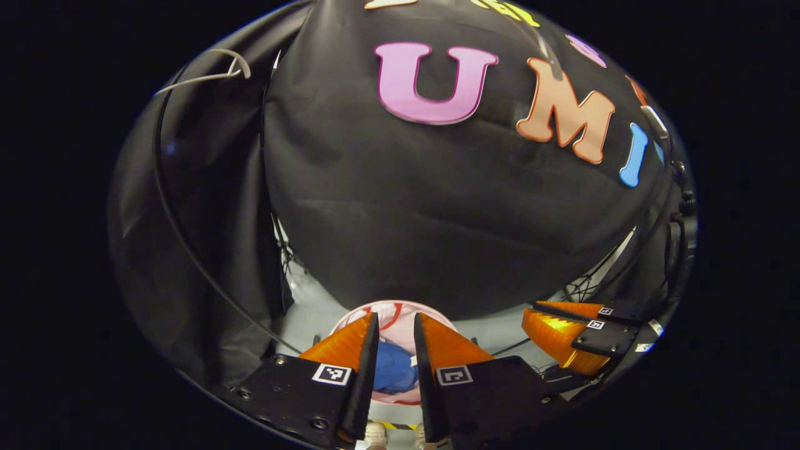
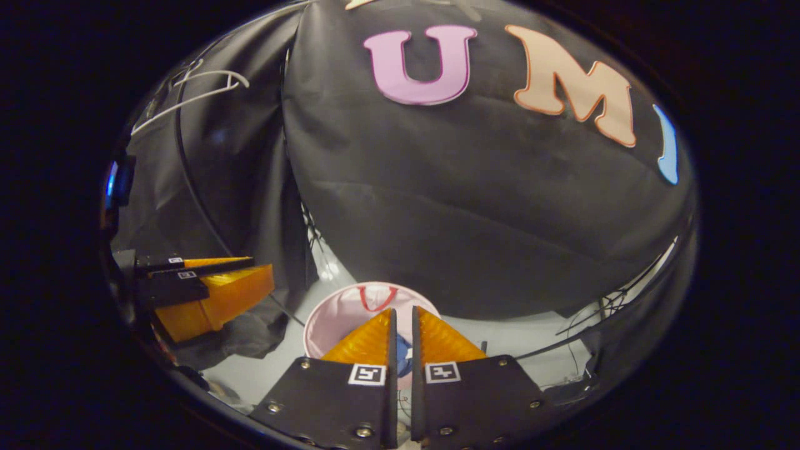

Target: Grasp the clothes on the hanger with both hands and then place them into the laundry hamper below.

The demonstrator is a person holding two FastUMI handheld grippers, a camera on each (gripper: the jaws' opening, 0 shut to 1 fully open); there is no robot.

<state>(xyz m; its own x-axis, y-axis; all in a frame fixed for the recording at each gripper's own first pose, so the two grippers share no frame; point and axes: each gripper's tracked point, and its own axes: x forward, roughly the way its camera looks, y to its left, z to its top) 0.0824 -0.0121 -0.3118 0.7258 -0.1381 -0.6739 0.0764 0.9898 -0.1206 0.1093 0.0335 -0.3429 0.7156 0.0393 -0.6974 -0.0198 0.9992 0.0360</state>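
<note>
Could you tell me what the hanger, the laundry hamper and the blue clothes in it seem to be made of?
The hanger looks like thin white wire, perhaps coated: a slim, bent line with a hook. The laundry hamper seems soft pale pink fabric or thin plastic with a matte, smoothly curved wall; I cannot tell which. The blue clothes look like soft matte cloth, lying crumpled.

Laundry hamper sits on floor before booth's cloth wall. Garment lies inside hamper. Hanger hangs upper left, well above hamper. In right gripper view, left gripper sits left of hamper.
</note>
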